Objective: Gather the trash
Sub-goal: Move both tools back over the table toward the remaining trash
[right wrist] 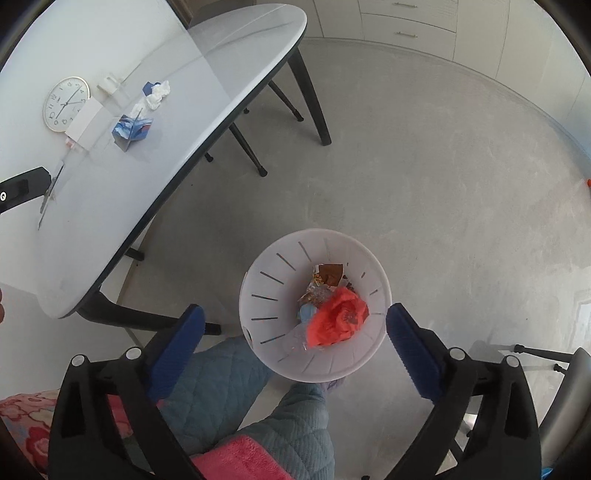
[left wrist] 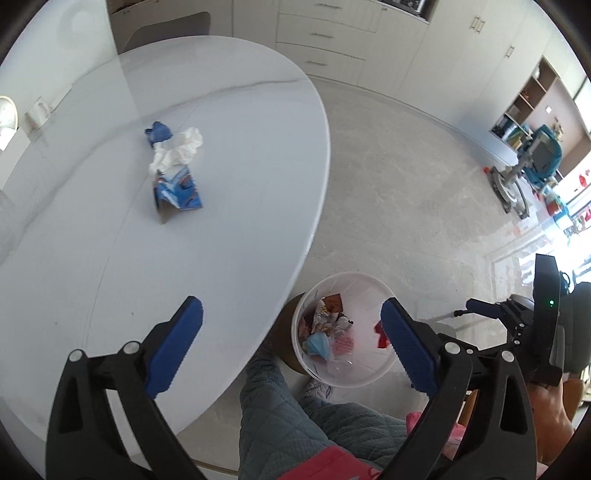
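Note:
A white trash bin (right wrist: 269, 295) stands on the floor beside the table, holding several wrappers and a red crumpled bag (right wrist: 338, 321). My right gripper (right wrist: 293, 328) hangs open above the bin, nothing between its blue pads. My left gripper (left wrist: 291, 321) is open too, straddling the table's edge and the bin (left wrist: 369, 365), with nothing in it. On the white table (left wrist: 240, 221) lie a crushed blue-and-white carton (left wrist: 177, 192), a crumpled white tissue (left wrist: 177, 149) and a blue scrap (left wrist: 157, 133). The right wrist view shows the carton (right wrist: 132, 131) and tissue (right wrist: 157, 94) at the far left.
A person's legs in quilted blue trousers (right wrist: 229, 387) stand next to the bin. A wall clock (right wrist: 66, 103) and a white card (right wrist: 84, 120) lie on the table. Black table legs (right wrist: 310, 96) reach the grey floor. Cabinets line the far wall (left wrist: 332, 33).

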A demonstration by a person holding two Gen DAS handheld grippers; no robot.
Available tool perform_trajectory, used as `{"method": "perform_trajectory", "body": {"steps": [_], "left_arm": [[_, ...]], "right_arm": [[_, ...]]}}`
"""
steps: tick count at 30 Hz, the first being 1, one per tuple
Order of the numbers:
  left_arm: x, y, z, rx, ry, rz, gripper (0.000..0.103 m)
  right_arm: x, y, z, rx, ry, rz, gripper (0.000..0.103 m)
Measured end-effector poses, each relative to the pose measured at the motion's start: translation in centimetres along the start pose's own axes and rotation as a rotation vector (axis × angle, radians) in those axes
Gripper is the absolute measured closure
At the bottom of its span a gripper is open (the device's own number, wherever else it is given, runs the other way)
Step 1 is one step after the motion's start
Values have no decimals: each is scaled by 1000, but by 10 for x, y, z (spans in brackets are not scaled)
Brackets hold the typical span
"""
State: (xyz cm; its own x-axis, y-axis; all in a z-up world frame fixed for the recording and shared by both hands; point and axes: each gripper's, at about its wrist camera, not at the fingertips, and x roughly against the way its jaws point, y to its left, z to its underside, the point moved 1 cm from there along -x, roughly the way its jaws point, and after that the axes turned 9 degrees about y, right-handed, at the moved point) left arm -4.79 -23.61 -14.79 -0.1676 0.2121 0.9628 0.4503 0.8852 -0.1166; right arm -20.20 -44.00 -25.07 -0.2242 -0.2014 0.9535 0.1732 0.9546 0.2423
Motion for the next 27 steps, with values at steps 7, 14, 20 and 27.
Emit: {"method": "perform_trajectory", "body": {"steps": [7, 14, 20, 27], "left_arm": [[14, 55, -4, 155, -45, -74, 10], [11, 91, -23, 277, -68, -67, 10], [-11, 88, -51, 247, -64, -104, 10], [-28, 103, -66, 289, -31, -87, 10]], "right_arm": [[27, 11, -21, 11, -57, 30, 2], [64, 37, -65, 77, -154, 64, 2], [67, 58, -101, 111, -175, 62, 2], [54, 82, -139, 161, -137, 47, 2]]}}
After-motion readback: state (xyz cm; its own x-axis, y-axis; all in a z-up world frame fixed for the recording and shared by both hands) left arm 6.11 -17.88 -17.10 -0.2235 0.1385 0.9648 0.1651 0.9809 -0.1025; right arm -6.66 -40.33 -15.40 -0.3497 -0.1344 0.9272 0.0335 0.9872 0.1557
